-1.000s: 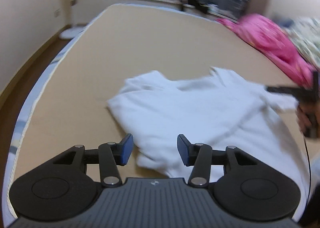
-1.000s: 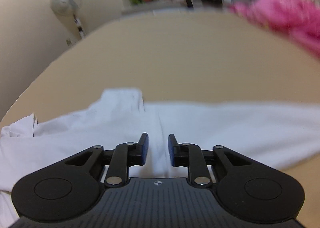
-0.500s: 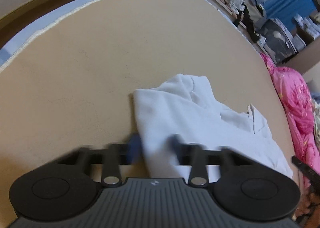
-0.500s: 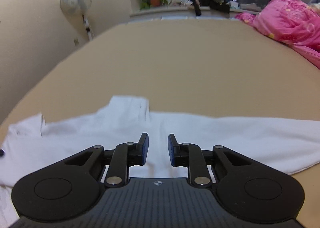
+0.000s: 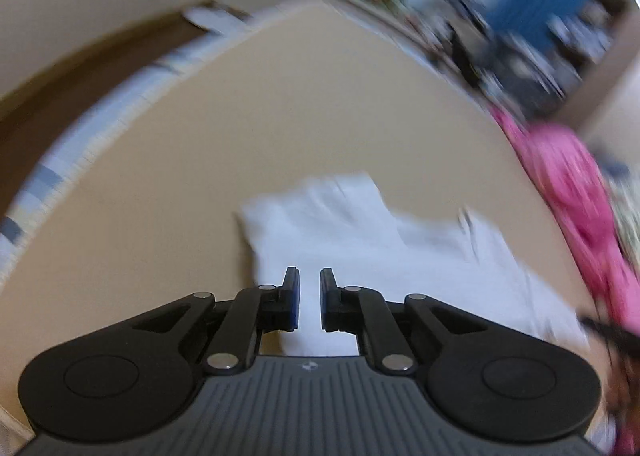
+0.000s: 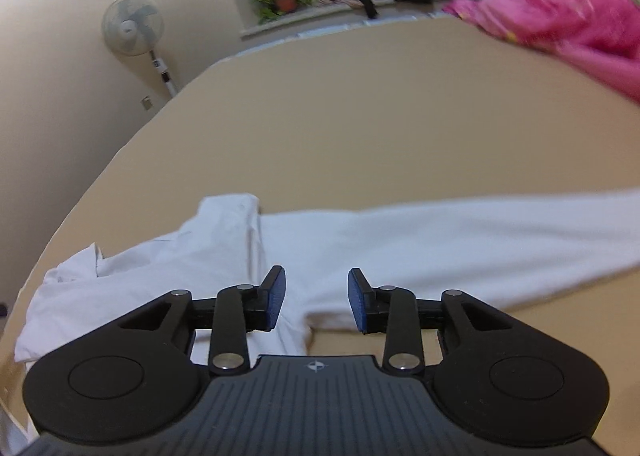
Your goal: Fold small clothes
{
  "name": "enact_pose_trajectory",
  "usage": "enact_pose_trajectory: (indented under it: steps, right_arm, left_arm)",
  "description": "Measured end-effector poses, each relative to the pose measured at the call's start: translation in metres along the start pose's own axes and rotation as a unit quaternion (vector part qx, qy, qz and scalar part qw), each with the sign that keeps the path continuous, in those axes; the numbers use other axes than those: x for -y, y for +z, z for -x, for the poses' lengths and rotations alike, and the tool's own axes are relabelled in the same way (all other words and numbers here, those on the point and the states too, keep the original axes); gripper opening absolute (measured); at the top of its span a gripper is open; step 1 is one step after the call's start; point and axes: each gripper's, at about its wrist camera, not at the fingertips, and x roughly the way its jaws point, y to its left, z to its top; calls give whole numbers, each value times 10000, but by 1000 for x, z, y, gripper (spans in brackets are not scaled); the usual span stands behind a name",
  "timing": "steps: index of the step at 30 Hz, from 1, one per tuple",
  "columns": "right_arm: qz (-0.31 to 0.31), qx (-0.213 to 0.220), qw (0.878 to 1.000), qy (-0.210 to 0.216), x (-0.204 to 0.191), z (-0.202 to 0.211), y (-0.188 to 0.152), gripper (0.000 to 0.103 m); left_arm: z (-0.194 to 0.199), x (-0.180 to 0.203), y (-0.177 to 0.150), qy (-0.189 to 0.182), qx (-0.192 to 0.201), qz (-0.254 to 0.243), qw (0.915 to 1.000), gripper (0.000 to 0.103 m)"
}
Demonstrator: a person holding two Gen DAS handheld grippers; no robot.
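Evidently the white garment (image 6: 360,240) is lying spread across the tan bed (image 6: 360,115), its long axis running crosswise to the right gripper (image 6: 316,302), whose fingers are standing spread over a hem corner. The left gripper (image 5: 309,300) is pinching the cloth's near edge, fingers nearly together. No readable writing is showing.

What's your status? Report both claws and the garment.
Left claw narrowed over the white garment, grip unconfirmed. Right claw open, empty, above its edge. Garment spread flat on the bed. Nothing blocking.
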Motion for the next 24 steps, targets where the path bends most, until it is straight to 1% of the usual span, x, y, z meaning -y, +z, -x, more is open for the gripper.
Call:
enact_pose_trajectory:
  steps: [1,2,3,4,5,7,8,9,10,11,12,13,14,15,17,18,19,20,21,22,24]
  right_arm:
    - [-107,-17,9998,-138,4,-3,0,36]
    - [-207,48,9996,-174,9,-3,2,36]
    - [-282,92,9994,-194,13,-4,3,36]
    - [-325,97,9991,-251,17,-6,3,36]
    - [-375,87,9987,-324,19,-8,2,37]
    - [-532,25,9979,-355,25,-10,1,37]
    - [-587,6,9977,-326,28,-11,1,37]
    - [-609,4,9976,-320,30,-11,1,38]
    - [-586,12,9977,-336,30,-11,1,38]
    - [-547,21,9979,-354,30,-12,1,39]
    - [-508,29,9979,-389,31,-13,1,39]
    - [-499,45,9978,-435,32,-13,2,39]
    - [-523,72,9975,-471,34,-12,2,39]
    - [-568,98,9972,-486,38,-11,3,39]
    - [-710,164,9959,-535,46,-9,6,39]
    - [-805,204,9949,-573,52,-8,8,39]
    - [-883,244,9939,-618,58,-7,9,39]
    - [-959,283,9927,-673,64,-7,11,39]
    - [-1059,329,9909,-758,73,-7,13,39]
    - [-1145,365,9892,-841,82,-7,14,39]
    - [-1360,424,9842,-1051,102,-9,16,39]
  left_arm:
    - [-11,7,-5,130,-307,-330,9989,10]
    - [-25,14,-14,471,-739,-758,9933,12]
    - [-38,19,-23,853,-1029,-1145,9844,30]
    - [-38,23,-24,1014,-991,-1354,9806,31]
    - [-32,29,-19,1012,-821,-1367,9820,29]
    - [-19,35,-13,728,-456,-1153,9896,27]
    - [-15,39,-11,604,-303,-1181,9907,27]
    - [-16,44,-10,564,-253,-1299,9896,27]
    - [-25,49,-13,615,-396,-1432,9870,27]
    - [-37,53,-19,754,-703,-1571,9822,27]
    - [-50,56,-27,968,-1018,-1787,9738,26]
    - [-51,64,-30,1089,-960,-2043,9681,27]
    - [-46,74,-29,1199,-893,-2187,9643,27]
    - [-37,82,-25,1245,-743,-2152,9657,29]
    - [-12,93,-20,1150,-236,-1996,9728,34]
    - [1,98,-20,1079,43,-1991,9740,41]
    - [10,105,-22,1050,298,-2038,9729,49]
    - [18,112,-28,1100,564,-2132,9692,53]
    - [20,117,-35,1240,825,-2261,9626,58]
    - [22,119,-43,1402,999,-2405,9553,59]
    - [3,133,-47,1775,911,-2822,9384,58]
